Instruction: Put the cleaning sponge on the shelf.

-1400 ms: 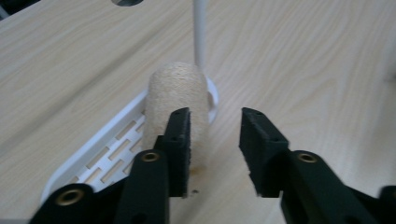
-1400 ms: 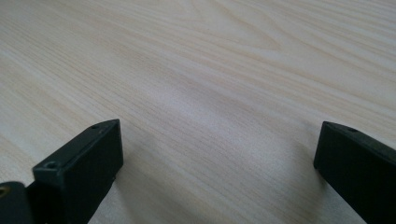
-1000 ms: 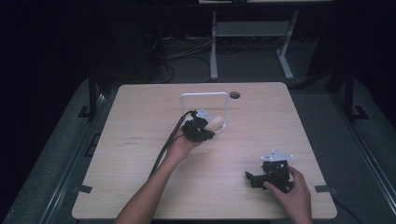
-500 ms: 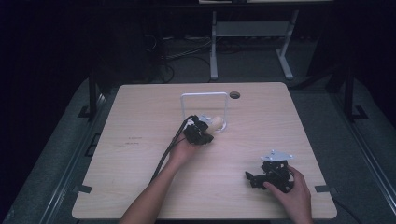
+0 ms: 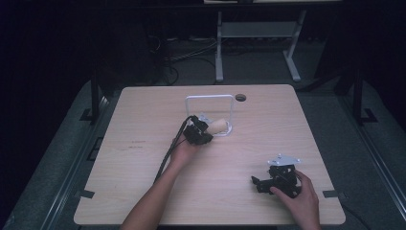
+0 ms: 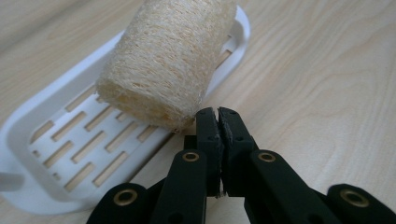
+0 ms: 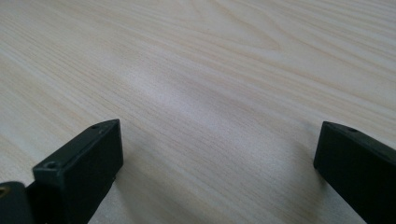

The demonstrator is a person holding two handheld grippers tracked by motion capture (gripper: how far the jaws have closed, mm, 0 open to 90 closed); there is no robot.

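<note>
Now one fibrous, cylinder-shaped loofah (image 6: 168, 60) lies on one white slotted plastic soap dish (image 6: 56, 154) on the pale wood-grain table (image 7: 210, 70). Left tongs (image 6: 218, 114) are pinched closed, empty, just beside it. Right tongs (image 7: 215, 154) gape wide, holding nothing.

Right gripper (image 7: 217, 172) sits low over the table (image 7: 201, 70), its two black jaws spread wide at the bottom corners with bare pale wood between them. The left one shows a flat tip with a small screw hole, the right one is cut off by the frame edge. Light woodgrain runs slantwise across the whole surface.
</note>
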